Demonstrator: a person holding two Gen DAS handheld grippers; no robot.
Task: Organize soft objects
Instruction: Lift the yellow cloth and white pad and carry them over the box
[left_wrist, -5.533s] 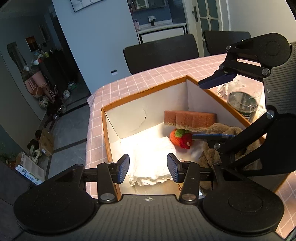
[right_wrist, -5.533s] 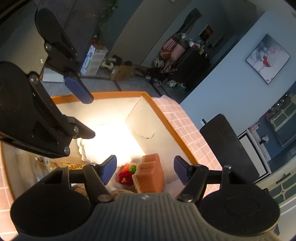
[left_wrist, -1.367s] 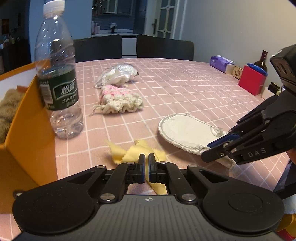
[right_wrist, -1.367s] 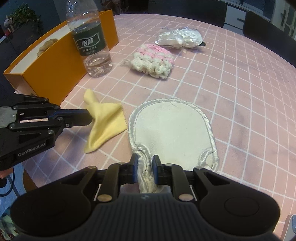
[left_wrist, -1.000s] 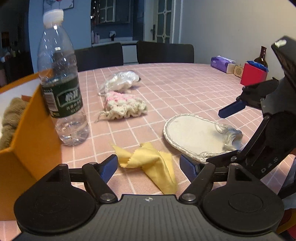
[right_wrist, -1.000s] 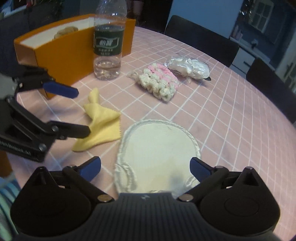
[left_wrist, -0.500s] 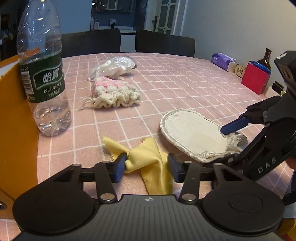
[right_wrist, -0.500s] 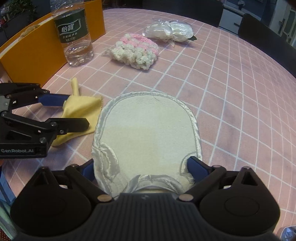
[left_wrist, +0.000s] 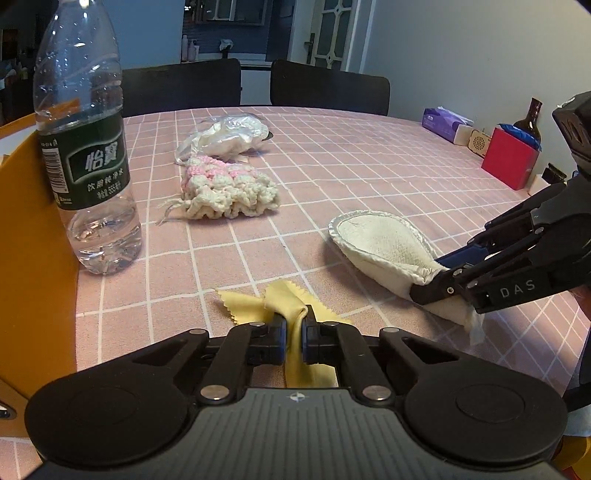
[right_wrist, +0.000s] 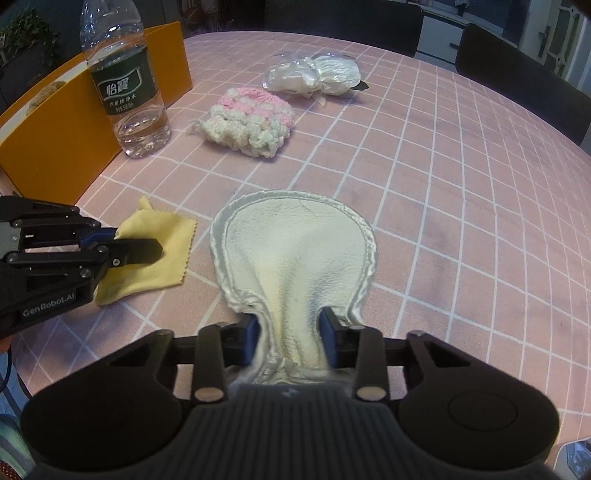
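Pink checked tablecloth (right_wrist: 461, 192): left gripper (left_wrist: 293, 341) closing on yellow cloth (left_wrist: 295, 314), right gripper (right_wrist: 290, 338) closing on cream mitt (right_wrist: 295, 251).

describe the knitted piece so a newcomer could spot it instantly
Start at the water bottle standing against the orange box on the pink checked tablecloth. Beside it lies the knitted piece, a chunky lump. Only it has pink and cream bobbles; the bundle behind is shiny white.
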